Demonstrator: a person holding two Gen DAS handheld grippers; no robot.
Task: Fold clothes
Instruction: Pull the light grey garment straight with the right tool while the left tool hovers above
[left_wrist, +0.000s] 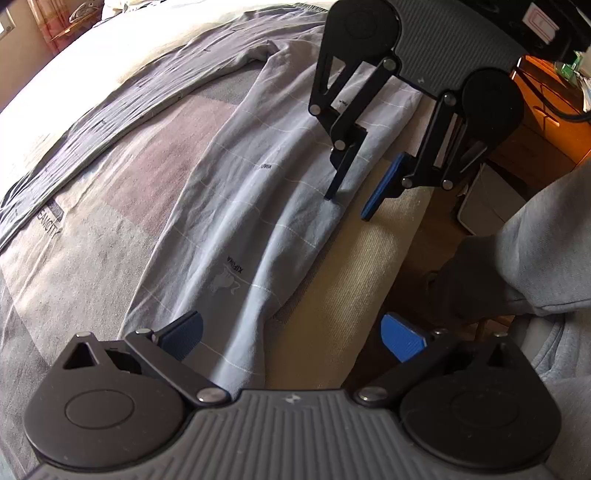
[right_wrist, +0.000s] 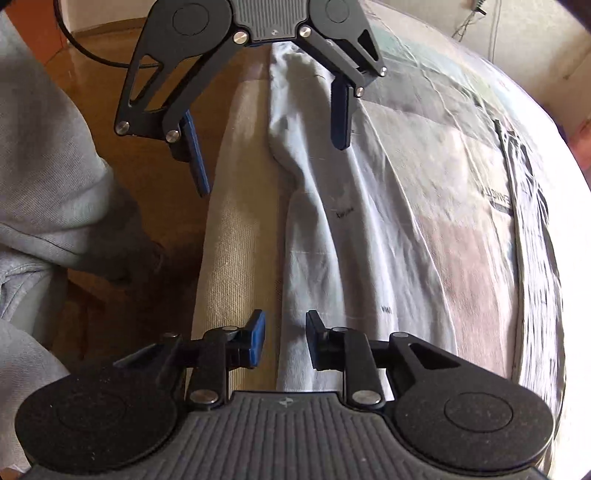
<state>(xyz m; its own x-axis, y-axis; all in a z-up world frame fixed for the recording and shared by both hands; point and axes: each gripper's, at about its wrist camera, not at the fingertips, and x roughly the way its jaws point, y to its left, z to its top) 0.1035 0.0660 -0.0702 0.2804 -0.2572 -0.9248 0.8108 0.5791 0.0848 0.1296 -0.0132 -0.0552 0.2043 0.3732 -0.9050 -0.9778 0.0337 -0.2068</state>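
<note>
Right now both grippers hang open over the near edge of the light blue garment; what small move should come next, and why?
Probably lower both grippers and close them on the garment's near edge. The left gripper and right gripper are both open, straddling that edge where it meets the beige mattress, and neither holds any cloth yet, so a fold cannot begin.

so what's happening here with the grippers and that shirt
A person holds a gripper in each hand over a light blue garment spread along the edge of a bed. The left gripper and the right gripper face each other at opposite ends of the garment's near edge. Both are open, holding nothing; no fold has begun.
</note>
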